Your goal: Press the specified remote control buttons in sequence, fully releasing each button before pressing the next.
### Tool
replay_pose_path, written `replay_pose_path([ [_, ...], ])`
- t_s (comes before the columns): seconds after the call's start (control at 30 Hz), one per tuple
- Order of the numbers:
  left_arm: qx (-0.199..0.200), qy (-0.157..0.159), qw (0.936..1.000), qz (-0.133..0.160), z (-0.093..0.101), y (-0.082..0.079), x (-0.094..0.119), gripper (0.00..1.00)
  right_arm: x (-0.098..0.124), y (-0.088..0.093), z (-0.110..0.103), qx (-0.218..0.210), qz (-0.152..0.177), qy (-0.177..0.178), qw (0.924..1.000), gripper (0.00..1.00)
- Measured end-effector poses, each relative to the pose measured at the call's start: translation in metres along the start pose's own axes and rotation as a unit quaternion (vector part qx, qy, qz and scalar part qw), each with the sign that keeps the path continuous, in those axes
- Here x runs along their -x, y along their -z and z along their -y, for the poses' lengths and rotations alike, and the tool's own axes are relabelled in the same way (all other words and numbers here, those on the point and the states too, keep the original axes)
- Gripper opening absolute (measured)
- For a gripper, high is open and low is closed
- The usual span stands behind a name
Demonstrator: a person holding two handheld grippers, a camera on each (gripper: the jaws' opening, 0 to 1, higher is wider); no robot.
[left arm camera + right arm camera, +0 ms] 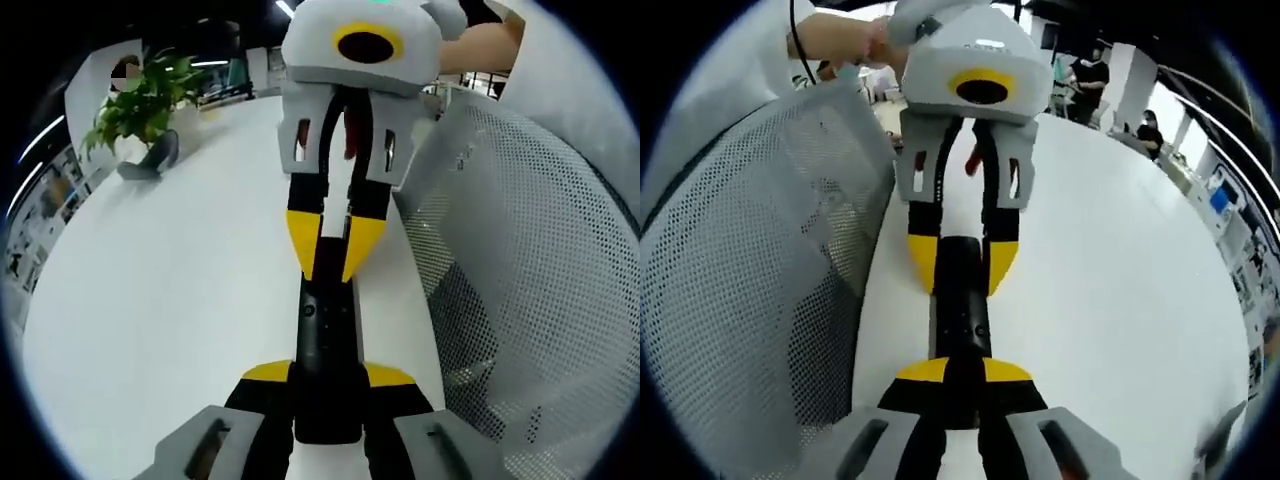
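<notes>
A slim black remote control (325, 330) lies lengthwise over the white table (180, 290). My left gripper (327, 375) is shut on its near end, one yellow-tipped jaw on each side. My right gripper (332, 262) comes in from the top of the left gripper view, shut, with its joined yellow tips touching the remote's top face near a small button. In the right gripper view the remote (962, 310) runs from my right gripper (963, 372) up to the left gripper (962, 265), which clamps the far end. Which button is touched is hidden under the tips.
A white mesh chair back (530, 250) stands close beside the remote and also appears as a mesh panel (740, 250). A potted plant (140, 100) sits at the table's far side. A hand (840, 35) holds the left gripper. People (1095, 75) stand in the background.
</notes>
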State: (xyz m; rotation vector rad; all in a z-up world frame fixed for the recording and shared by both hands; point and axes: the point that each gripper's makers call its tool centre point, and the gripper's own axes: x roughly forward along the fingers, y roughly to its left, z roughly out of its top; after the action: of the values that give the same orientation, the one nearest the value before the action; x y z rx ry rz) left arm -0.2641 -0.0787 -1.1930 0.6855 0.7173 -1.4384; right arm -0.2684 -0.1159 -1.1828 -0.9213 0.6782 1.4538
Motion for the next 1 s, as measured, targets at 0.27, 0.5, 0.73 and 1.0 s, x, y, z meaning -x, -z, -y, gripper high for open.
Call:
replay_pose_path([
  [0.27,0.011,-0.006,0.9977,0.067,0.0000,0.0011,0.0021,0.24,-0.0019,0.0012,0.0037,-0.095,-0.047,-0.036,0.9938,0.05],
  [0.5,0.021,-0.015,0.9964,0.081,-0.0001,-0.0022,0.0014,0.24,-0.0022,0.0019,0.0035,-0.105,-0.059,-0.025,0.9924,0.05],
  [0.73,0.021,-0.017,0.9977,0.062,0.0002,-0.0031,0.0009,0.24,0.0009,-0.0003,0.0074,-0.182,0.062,0.027,0.9810,0.05],
  [1.0,0.017,-0.015,0.9987,0.046,0.0003,-0.0024,0.0007,0.24,0.0005,-0.0019,0.0040,-0.093,0.062,0.046,0.9927,0.05],
])
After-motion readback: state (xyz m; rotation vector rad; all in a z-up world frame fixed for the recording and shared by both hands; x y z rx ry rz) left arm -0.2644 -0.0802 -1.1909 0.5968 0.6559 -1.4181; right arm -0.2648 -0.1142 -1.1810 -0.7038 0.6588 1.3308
